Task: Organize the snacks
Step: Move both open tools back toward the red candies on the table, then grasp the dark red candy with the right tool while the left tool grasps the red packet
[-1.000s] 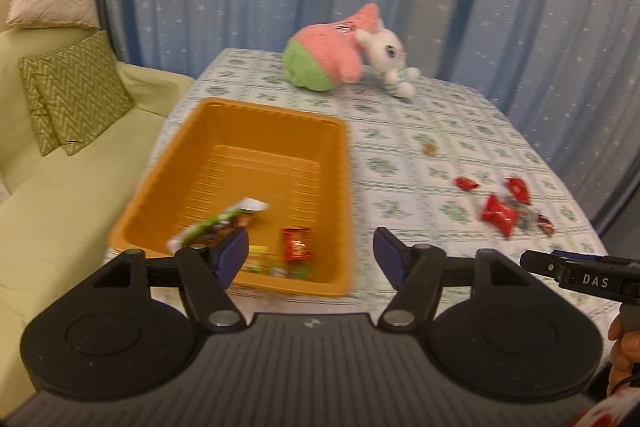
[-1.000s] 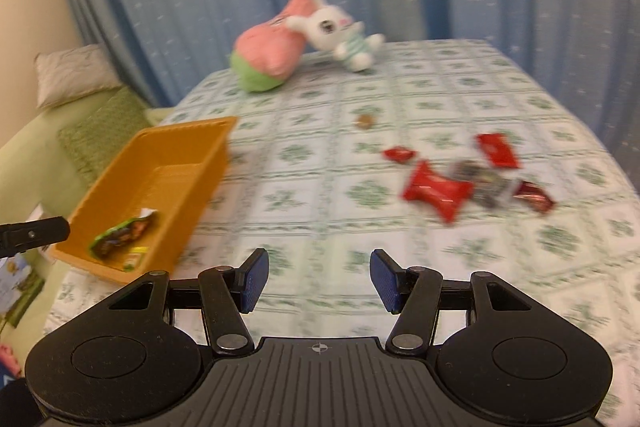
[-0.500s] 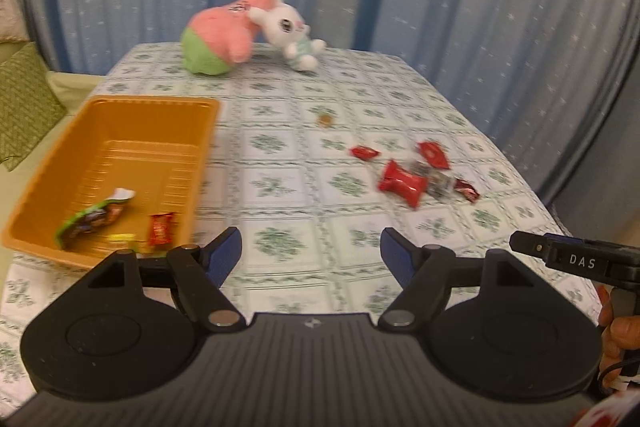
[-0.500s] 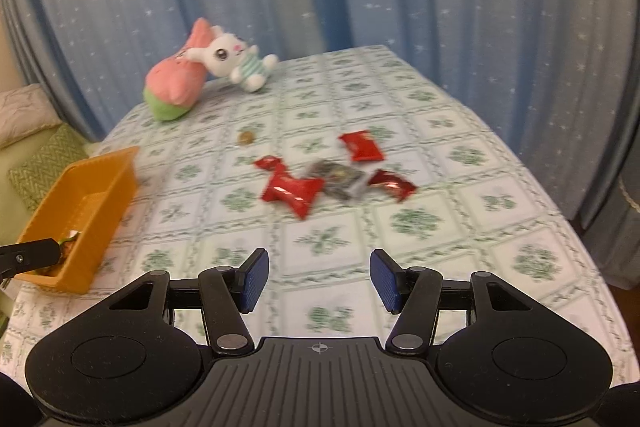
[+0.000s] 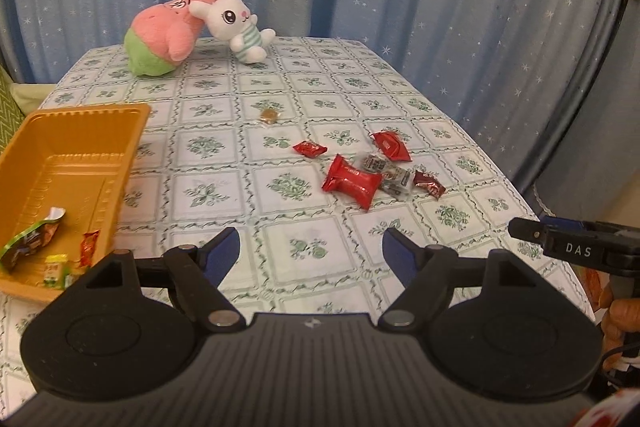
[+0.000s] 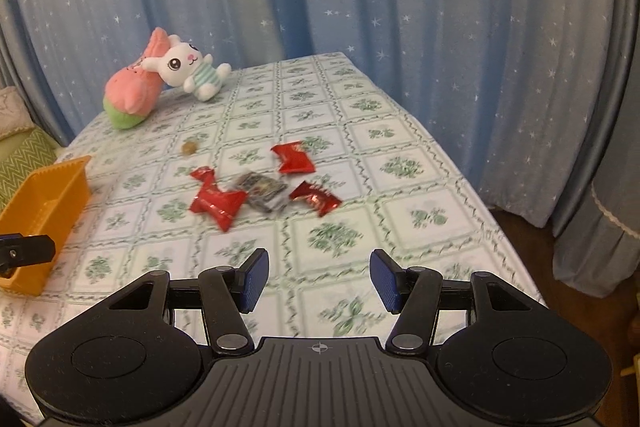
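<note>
Hovering low in the frame, the left gripper (image 5: 311, 251) has nothing between its jaws, which are opening wider above the patterned tablecloth (image 5: 248, 183). The right gripper (image 6: 318, 277) hangs likewise, parted and empty. Beyond them, mid-frame, loose snacks lie clustered: a large red packet (image 5: 351, 182) touching a clear-wrapped sweet (image 5: 386, 173), with smaller red wrappers (image 5: 310, 148) around and a gold candy (image 5: 269, 115) apart. At the left edge, an orange tray (image 5: 86, 143) already holds several snacks, probably the collecting place. Two plush toys (image 5: 192, 23) rest at the table's far end.
</note>
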Tool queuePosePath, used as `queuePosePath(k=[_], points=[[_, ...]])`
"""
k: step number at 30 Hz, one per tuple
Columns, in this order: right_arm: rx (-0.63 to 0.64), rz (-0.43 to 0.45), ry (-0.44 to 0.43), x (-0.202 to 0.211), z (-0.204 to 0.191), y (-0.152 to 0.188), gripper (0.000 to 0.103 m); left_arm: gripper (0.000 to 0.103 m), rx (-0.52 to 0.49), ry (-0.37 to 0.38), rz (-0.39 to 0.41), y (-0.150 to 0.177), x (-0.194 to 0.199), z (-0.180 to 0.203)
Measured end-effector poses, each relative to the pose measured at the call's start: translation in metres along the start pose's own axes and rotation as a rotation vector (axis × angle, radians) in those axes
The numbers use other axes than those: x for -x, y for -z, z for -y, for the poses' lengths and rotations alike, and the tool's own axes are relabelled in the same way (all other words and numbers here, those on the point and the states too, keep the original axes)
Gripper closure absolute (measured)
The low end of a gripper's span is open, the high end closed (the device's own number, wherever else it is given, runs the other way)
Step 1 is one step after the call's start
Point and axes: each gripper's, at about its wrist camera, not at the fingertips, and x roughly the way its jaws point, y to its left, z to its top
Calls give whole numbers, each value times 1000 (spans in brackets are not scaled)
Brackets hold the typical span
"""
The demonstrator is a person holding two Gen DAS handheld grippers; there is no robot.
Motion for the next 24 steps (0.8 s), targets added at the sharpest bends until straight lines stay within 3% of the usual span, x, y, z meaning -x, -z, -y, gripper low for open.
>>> queuePosePath(k=[9, 24], points=[[94, -34, -50, -58, 17, -28, 47, 27, -12, -17, -37, -17, -50, 10], [279, -96, -121, -152, 23, -41, 48, 27, 13, -2, -95, -20, -122, 13]])
